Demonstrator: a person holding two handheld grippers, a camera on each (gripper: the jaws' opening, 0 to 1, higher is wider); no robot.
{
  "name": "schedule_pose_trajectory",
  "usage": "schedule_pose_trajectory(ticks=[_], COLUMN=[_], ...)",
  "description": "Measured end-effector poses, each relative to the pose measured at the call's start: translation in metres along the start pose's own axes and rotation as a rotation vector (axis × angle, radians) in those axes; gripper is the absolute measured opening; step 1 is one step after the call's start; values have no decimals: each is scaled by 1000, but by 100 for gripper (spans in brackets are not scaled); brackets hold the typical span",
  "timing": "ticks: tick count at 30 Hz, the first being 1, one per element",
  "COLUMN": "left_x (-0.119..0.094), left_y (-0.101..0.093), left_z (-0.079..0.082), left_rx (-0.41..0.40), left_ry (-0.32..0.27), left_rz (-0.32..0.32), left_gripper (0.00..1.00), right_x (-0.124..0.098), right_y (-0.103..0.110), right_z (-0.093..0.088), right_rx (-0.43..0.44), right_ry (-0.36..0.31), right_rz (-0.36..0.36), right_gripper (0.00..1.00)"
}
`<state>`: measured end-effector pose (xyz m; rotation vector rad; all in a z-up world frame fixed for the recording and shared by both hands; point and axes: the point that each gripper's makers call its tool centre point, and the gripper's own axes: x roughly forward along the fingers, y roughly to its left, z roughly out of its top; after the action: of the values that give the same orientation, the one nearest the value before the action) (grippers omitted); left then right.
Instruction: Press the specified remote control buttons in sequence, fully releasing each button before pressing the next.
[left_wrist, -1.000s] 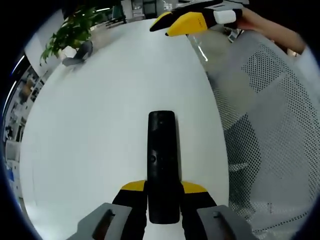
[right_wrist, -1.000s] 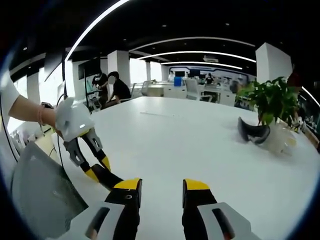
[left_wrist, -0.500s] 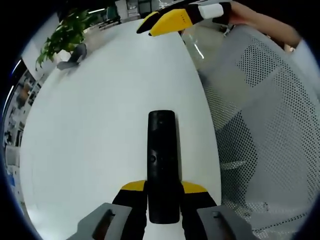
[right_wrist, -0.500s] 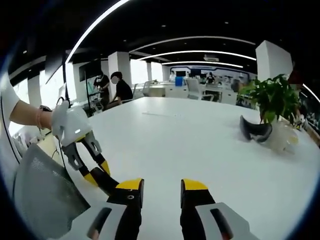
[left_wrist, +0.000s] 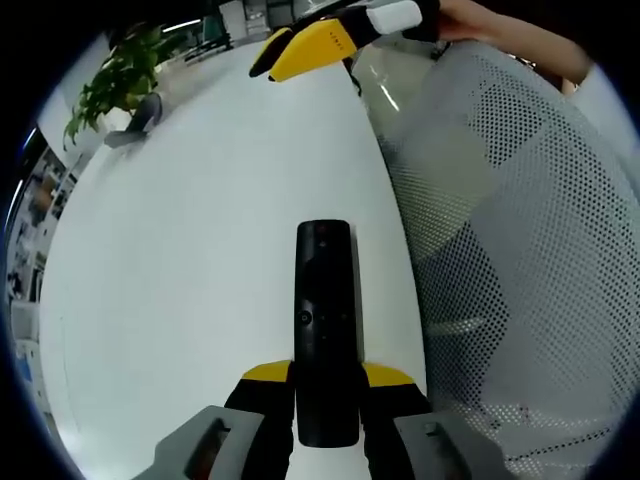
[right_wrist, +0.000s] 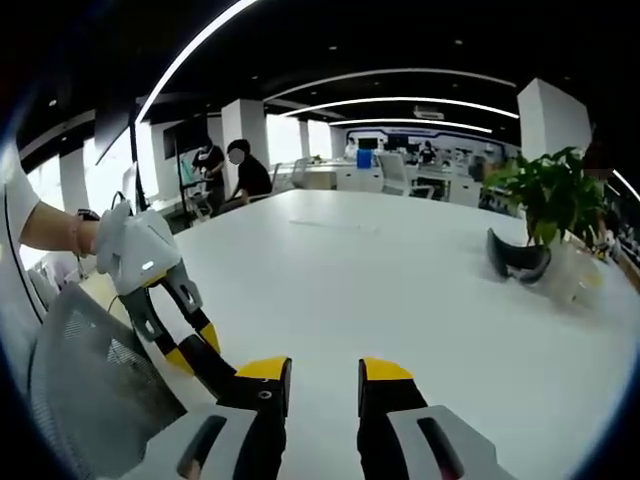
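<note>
The left gripper (left_wrist: 325, 395) is pinching the black remote (left_wrist: 325, 320) above the white bench (left_wrist: 180, 270); the right gripper (right_wrist: 322, 375), jaws spread and empty, is needing one tip brought squarely down, then fully lifted.

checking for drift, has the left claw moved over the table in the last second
Yes. In the right gripper view the left claw with the remote has edged nearer, judged against the white table.
</note>
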<state>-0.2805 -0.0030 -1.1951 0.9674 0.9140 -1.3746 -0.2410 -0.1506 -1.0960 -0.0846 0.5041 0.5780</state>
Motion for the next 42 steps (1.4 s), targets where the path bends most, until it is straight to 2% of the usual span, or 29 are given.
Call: schedule_pose_trajectory(ticks=[3, 6, 10, 17, 25, 31, 34, 38, 42], left_x=[0, 1, 1, -1, 0, 0, 0, 1, 1], left_y=[-4, -10, -8, -7, -8, -7, -6, -6, -6], left_z=[1, 2, 2, 1, 2, 2, 2, 2, 2], left_rx=[6, 60, 55, 36, 35, 31, 19, 16, 18], left_ry=[2, 20, 32, -19, 3, -7, -18, -8, 8], left_rz=[-1, -14, -15, -28, -34, -27, -23, -18, -25], left_gripper=[24, 24, 24, 24, 25, 25, 25, 25, 25], right_x=[1, 1, 1, 3, 7, 12, 14, 13, 14], right_y=[1, 2, 3, 9, 25, 40, 41, 41, 46], right_z=[-1, -2, -2, -5, -14, -28, -33, -35, -37], right_rx=[-6, -8, -5, -13, -27, -66, -57, -34, 22], right_ry=[6, 11, 13, 30, 86, 171, 200, 205, 212], right_rz=[6, 11, 15, 37, 114, 198, 209, 216, 262], right_gripper=[24, 24, 23, 23, 20, 15, 14, 12, 12])
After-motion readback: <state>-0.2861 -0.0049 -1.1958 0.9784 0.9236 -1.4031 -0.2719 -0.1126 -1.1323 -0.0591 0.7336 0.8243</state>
